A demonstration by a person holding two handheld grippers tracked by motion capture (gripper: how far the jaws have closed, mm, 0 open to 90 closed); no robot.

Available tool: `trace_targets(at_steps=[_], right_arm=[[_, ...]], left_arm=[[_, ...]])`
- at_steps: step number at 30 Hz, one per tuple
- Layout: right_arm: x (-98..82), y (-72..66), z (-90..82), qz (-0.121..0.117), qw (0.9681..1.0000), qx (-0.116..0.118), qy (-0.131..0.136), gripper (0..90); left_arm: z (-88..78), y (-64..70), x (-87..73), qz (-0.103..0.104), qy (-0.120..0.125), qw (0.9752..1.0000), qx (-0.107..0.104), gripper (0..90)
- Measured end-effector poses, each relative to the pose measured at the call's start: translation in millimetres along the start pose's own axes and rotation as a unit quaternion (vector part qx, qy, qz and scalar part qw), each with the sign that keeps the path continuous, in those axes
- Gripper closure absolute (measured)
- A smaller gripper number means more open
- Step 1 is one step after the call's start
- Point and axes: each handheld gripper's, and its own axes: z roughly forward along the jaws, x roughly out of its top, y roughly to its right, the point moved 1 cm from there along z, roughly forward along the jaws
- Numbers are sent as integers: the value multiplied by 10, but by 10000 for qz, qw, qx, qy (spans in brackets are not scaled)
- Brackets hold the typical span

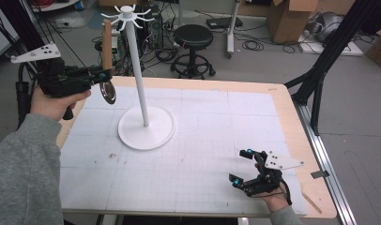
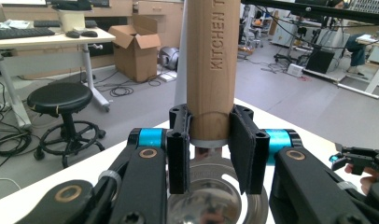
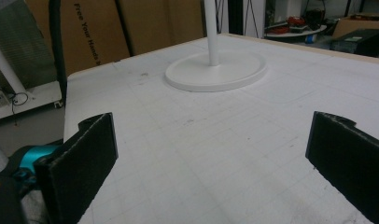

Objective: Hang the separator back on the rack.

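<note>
1. Closest to my left gripper's camera, I see the left gripper (image 2: 208, 149) clenched on the wooden handle (image 2: 212, 65) of a pizza cutter (image 1: 107, 61); both black pads press the lower end of the handle, one on each side, just above its metal collar.
2. The handle stands upright between the pads, with the words KITCHEN stamped along it, and the shiny round blade (image 2: 211, 200) sits below the jaws.
3. From the high view, I have that gripper lifted off the table (image 1: 254, 117) at its far left corner, the cutter in the air with the handle pointing up and the blade (image 1: 108, 91) hanging beneath.
4. Just beside the cutter, to its right, stands the white hook stand (image 1: 138, 70): a thin pole on a round base (image 1: 146, 127), with a ring of hooks (image 1: 127, 16) at the top. The cutter's handle top is near the hooks but apart from them.
5. My right gripper (image 1: 242, 168) rests low at the near right part of the table, well apart from the stand, its jaws spread wide with bare table between them.
6. Beyond the table, I see a black stool (image 1: 193, 49), cables on the floor, and cardboard boxes (image 1: 292, 18).
</note>
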Motion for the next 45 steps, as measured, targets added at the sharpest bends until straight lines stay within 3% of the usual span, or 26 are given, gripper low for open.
trace_targets(at_steps=[6,9,13,18,24,30,36,45], right_arm=[[-1,-2,1,-11,10000,6,-9,12],[-3,-4,-5,-13,10000,4,-9,12],[-7,-8,-33,-16,10000,-26,3,12],[-13,-11,-73,3,10000,-80,17,12],[-20,-10,-44,-13,10000,-52,-35,12],[-19,-16,-15,-12,10000,-21,-73,12],[-17,-11,4,-17,10000,2,-66,12],[-5,-14,59,-16,9999,54,-87,12]], left_arm=[[52,12,-16,77,11,9999,107,686],[65,19,-28,14,53,10000,65,678],[77,25,-76,79,63,9999,100,617],[72,54,-140,130,130,9998,-13,550],[24,131,-238,411,317,9982,-299,444],[14,179,-360,592,337,9972,-297,329],[18,210,-508,579,487,9966,-310,148],[22,233,-803,510,434,9975,-217,84]])
